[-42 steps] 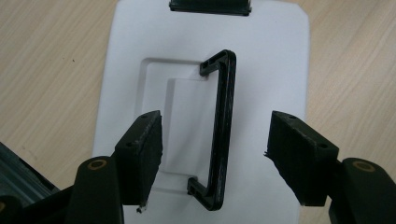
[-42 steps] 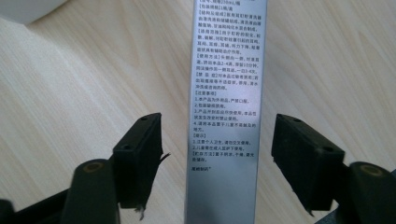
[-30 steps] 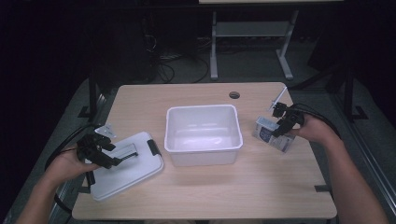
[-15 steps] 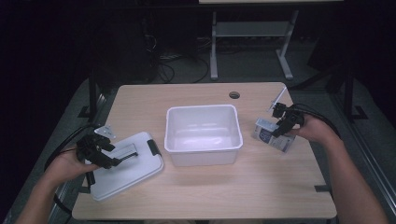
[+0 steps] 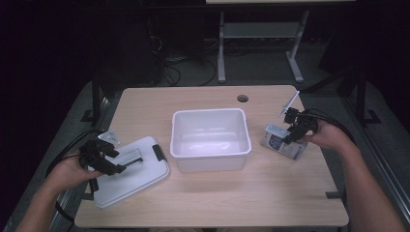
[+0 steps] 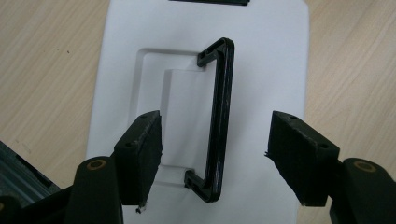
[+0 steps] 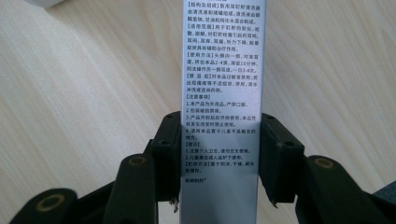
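White plastic lid point(image 5: 131, 171) lies at the left edge of the worktop point(image 5: 212, 198), one corner over the rim. The left gripper point(image 6: 215, 154) hovers above it with released fingers point(image 6: 140, 144) on both sides of the black handle point(image 6: 218, 121), not touching. The empty white bin point(image 5: 211, 137) stands in the middle. At the right, the right gripper point(image 7: 219, 154) has just been closing and now clenches the printed carton point(image 5: 284, 140), which lies near the right edge. Open worktop between carton and bin allows a lift toward the bin.
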Tool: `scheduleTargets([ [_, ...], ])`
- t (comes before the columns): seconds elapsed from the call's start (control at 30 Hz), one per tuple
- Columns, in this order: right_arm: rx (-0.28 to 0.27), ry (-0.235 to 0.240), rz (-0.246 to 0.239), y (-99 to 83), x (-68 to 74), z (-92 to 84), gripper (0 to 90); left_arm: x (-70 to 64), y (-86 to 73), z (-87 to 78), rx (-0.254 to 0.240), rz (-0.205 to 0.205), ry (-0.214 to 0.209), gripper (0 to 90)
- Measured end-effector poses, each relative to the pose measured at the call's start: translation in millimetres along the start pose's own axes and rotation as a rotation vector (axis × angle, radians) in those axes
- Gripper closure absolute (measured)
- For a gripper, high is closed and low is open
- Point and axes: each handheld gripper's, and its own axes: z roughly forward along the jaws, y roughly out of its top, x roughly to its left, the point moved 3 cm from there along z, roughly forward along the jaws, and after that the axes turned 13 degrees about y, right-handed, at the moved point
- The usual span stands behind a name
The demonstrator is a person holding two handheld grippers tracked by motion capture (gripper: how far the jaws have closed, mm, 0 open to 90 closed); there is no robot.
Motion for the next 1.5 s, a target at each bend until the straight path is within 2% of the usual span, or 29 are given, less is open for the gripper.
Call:
scheduleTargets([
  [0.6, -0.049, -0.025, -0.034, -8.0, 29.9, -42.1, 55.3, -2.5, 5.4, -0.2, -0.014, 0.014, -0.007, 33.9],
  [0.97, -0.057, -0.028, -0.06, -2.4, 47.0, -57.9, 55.3, -5.8, 8.6, 1.9, -0.013, 0.02, -0.008, 33.3],
  [1.27, -0.071, -0.03, -0.066, -2.2, 58.8, -77.9, 55.3, -7.2, 12.7, 2.0, -0.022, 0.028, -0.011, 32.8],
  [1.5, -0.081, -0.032, -0.085, 6.0, 72.2, -92.7, 55.3, -9.9, 15.0, 0.3, -0.032, 0.026, -0.014, 32.7],
])
